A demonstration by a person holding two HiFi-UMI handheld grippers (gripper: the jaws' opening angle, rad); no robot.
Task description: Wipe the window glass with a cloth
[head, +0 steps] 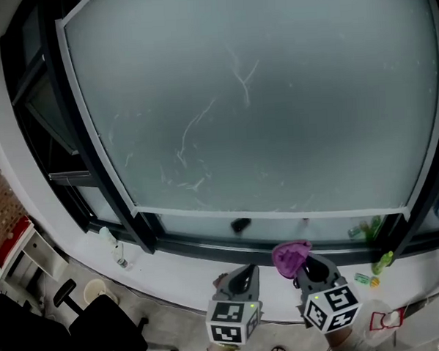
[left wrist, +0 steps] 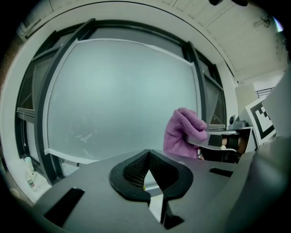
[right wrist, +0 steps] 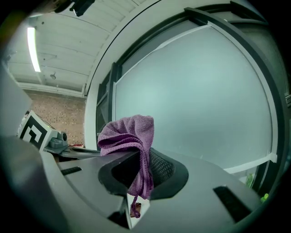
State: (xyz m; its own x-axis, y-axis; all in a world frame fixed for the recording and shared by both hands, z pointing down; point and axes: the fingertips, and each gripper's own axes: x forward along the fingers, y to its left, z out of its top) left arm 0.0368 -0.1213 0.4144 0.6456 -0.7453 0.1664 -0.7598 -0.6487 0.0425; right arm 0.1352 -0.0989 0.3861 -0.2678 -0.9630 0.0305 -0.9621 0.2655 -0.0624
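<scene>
A large frosted window glass (head: 276,131) fills the head view, with thin white streaks (head: 191,132) across its middle. Low in that view, just below the sill, my right gripper (head: 305,262) is shut on a bunched purple cloth (head: 290,255). In the right gripper view the cloth (right wrist: 128,132) sticks up above my right gripper (right wrist: 142,157) and hangs down between its jaws, short of the glass (right wrist: 200,95). Left of it, my left gripper (head: 246,271) is shut and holds nothing. The left gripper view shows my left gripper (left wrist: 146,157), the glass (left wrist: 118,95) and the cloth (left wrist: 183,132) at the right.
The white sill (head: 180,272) carries a small bottle (head: 118,251) at the left and green items (head: 383,261) at the right. A dark frame (head: 94,170) borders the glass. A black office chair (head: 103,327), a white pot (head: 95,290) and a white shelf (head: 22,255) stand lower left.
</scene>
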